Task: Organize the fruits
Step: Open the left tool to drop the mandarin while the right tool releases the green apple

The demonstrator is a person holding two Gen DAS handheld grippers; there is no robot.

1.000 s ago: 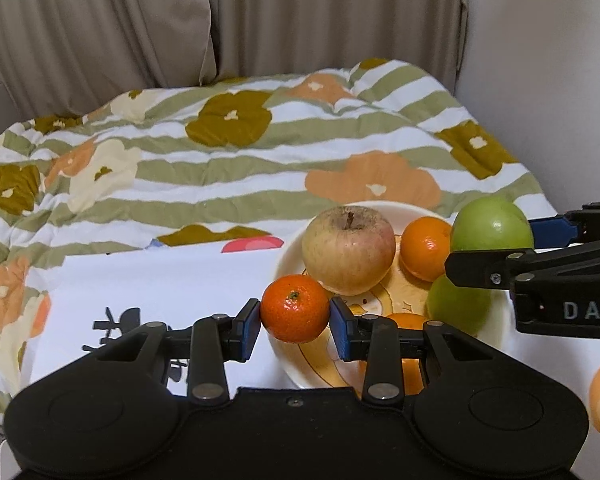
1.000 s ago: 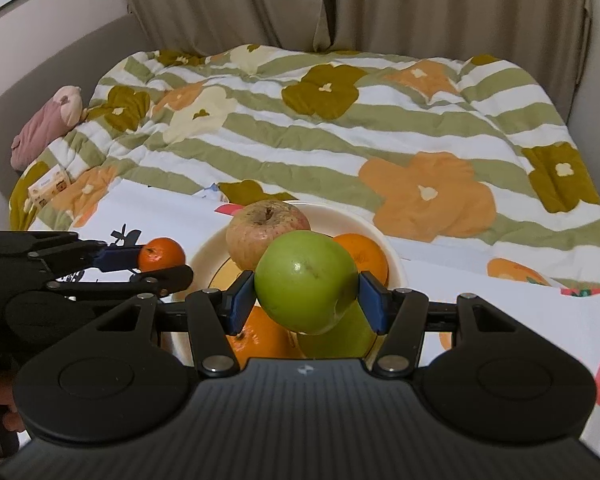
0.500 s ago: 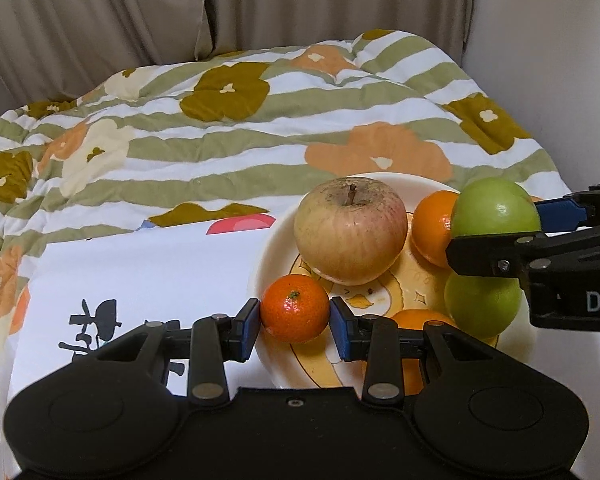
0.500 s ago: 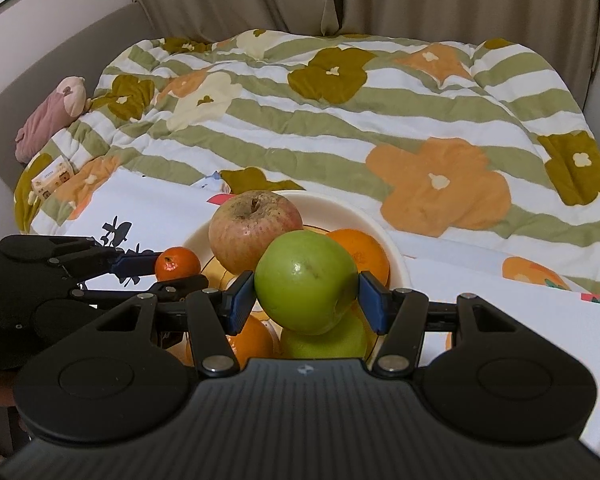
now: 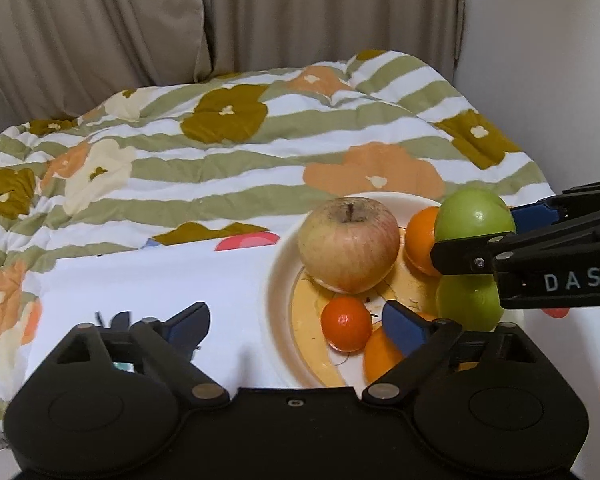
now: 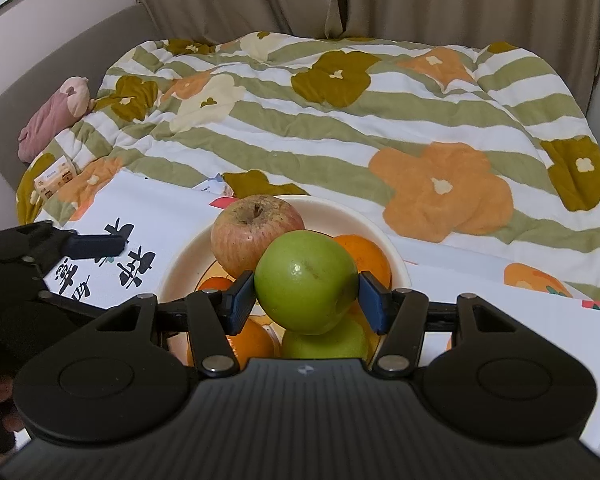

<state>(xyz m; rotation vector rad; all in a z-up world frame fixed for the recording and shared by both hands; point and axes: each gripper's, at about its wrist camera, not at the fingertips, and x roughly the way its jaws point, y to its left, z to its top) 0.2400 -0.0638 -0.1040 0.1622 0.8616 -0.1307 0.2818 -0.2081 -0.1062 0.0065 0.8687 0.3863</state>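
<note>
- Left gripper (image 5: pixel 296 326) jaws now spread wide — the mandarin (image 5: pixel 346 329) they pinched a moment ago sits free in the plate (image 5: pixel 278 300).
- Right gripper (image 6: pixel 306 300) jaws still clamp the green apple (image 6: pixel 306 280) over the plate's other fruit — likely next to drop.
- The bed (image 6: pixel 340 120) lies beyond.

My right hand-held gripper (image 6: pixel 306 300) clamps a green apple (image 6: pixel 306 282) between its blue pads, above the cream bowl (image 6: pixel 384 240). Inside sit a reddish apple (image 6: pixel 252 232), oranges (image 6: pixel 366 256) and a second green apple (image 6: pixel 326 344) directly underneath.
</note>
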